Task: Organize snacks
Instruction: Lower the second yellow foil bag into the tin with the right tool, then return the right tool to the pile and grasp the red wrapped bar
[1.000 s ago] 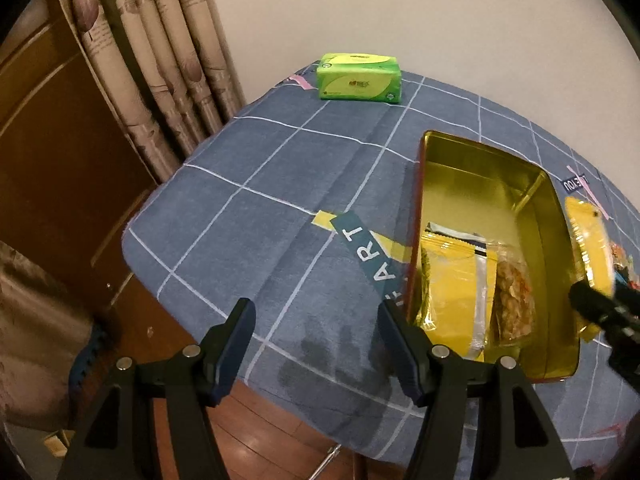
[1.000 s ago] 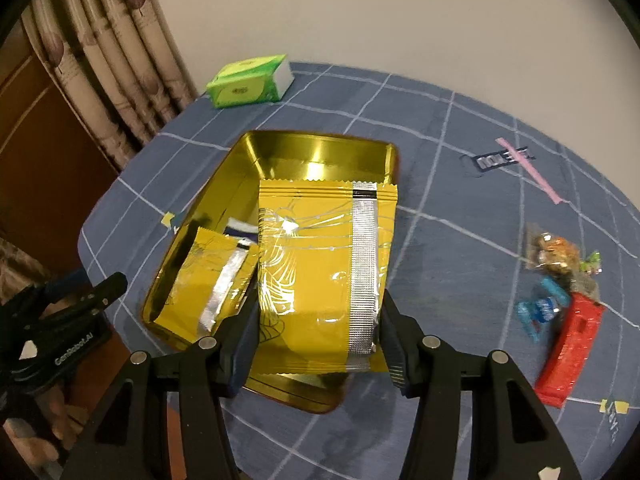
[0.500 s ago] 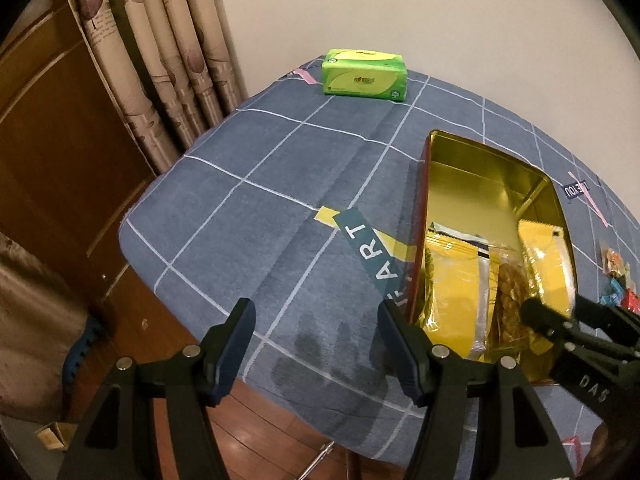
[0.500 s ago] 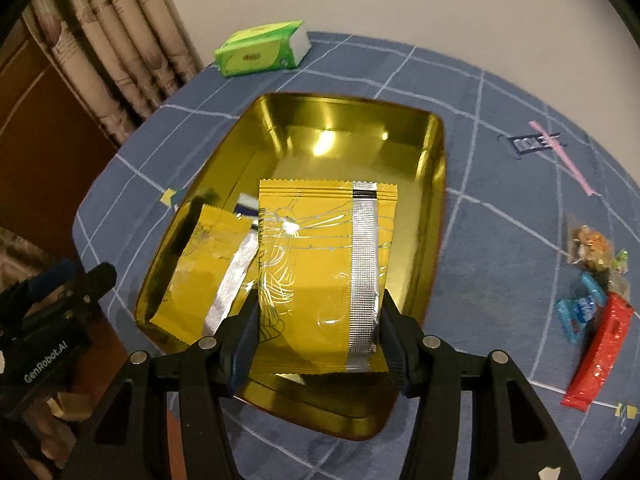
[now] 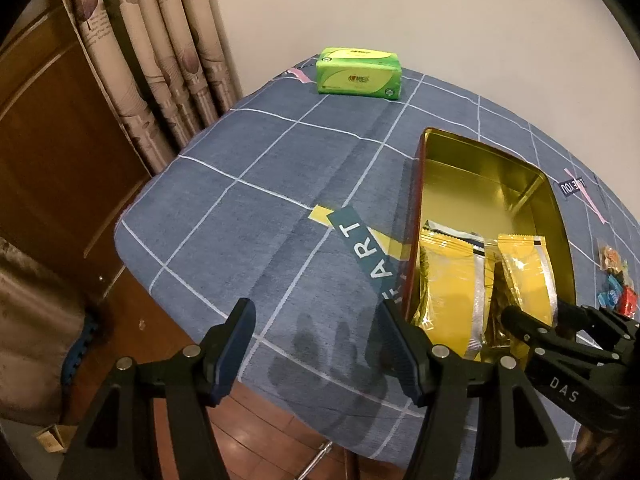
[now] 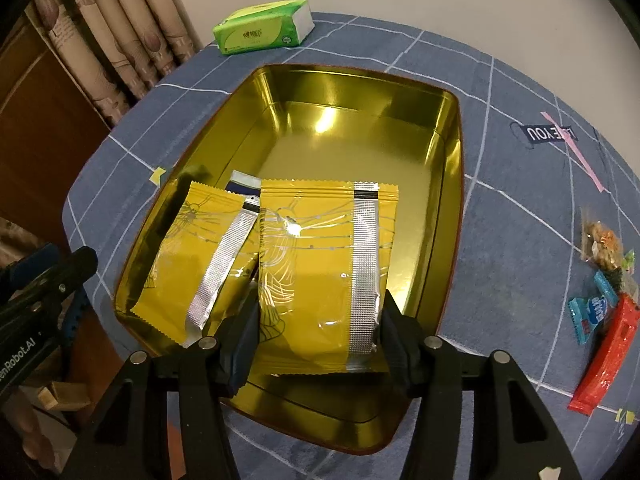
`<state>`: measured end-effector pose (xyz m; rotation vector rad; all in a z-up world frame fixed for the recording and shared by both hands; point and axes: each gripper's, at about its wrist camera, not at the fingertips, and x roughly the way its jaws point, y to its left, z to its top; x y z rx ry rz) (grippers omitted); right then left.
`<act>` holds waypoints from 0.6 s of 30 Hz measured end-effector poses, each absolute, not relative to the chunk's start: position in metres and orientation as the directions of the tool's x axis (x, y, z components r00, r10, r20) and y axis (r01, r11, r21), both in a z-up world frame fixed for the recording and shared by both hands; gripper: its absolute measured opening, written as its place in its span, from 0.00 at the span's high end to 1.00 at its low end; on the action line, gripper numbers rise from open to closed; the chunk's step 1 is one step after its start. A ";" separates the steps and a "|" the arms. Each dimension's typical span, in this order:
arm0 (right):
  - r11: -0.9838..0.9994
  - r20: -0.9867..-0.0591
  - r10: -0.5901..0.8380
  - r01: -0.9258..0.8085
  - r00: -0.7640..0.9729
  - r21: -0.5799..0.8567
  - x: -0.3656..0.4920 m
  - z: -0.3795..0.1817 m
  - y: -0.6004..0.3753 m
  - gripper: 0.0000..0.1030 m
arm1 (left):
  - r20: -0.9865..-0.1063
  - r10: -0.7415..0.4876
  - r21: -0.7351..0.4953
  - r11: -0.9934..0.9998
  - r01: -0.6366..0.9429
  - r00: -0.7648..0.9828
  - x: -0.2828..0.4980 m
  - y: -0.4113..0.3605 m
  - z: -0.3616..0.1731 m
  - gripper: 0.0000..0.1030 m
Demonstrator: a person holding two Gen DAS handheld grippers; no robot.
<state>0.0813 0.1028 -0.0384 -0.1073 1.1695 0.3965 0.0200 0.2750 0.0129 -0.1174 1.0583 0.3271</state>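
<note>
A gold tin (image 6: 456, 184) lies open on the blue checked tablecloth. My right gripper (image 6: 320, 304) holds a yellow snack packet (image 6: 316, 264) with a silver seam low inside the tin's near end. Its jaws are opening, and the pads still touch the packet's sides. A second yellow packet (image 6: 200, 264) leans in the tin just to the left, over a dark blue packet. In the left wrist view the tin (image 5: 480, 184) sits at the right. My left gripper (image 5: 316, 308) hangs open with nothing in it, over the table's near edge beside the tin.
A green tissue pack (image 5: 358, 74) lies at the table's far edge. Right of the tin lie a red packet (image 6: 604, 360), blue candies (image 6: 588, 312) and a clear bag of nuts (image 6: 602, 240). Curtains and a wooden door stand on the left.
My right gripper has come down with the yellow packet, from above the tin to low inside its near end. The left gripper has stayed put.
</note>
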 end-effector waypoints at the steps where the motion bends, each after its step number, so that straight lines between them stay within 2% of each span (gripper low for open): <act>1: 0.926 -0.911 0.246 -0.359 0.330 0.120 0.081 -0.038 0.102 0.48 | -0.870 0.207 0.061 0.946 -0.319 0.447 0.020 0.275 0.013 0.37; 6: 0.923 -0.910 0.256 -0.362 0.325 0.131 0.080 -0.038 0.101 0.47 | -0.871 0.206 0.060 0.946 -0.319 0.445 0.020 0.275 0.012 0.37; 10: 0.921 -0.904 0.264 -0.367 0.335 0.133 0.079 -0.035 0.101 0.41 | -0.873 0.198 0.051 0.946 -0.319 0.445 0.020 0.275 0.011 0.37; 14: 0.922 -0.894 0.254 -0.371 0.369 0.109 0.076 -0.027 0.100 0.36 | -0.873 0.198 0.052 0.946 -0.320 0.446 0.020 0.275 0.011 0.37; 18: 0.931 -0.865 0.257 -0.352 0.431 0.101 0.069 -0.011 0.085 0.35 | -0.872 0.197 0.048 0.946 -0.321 0.449 0.020 0.275 0.011 0.37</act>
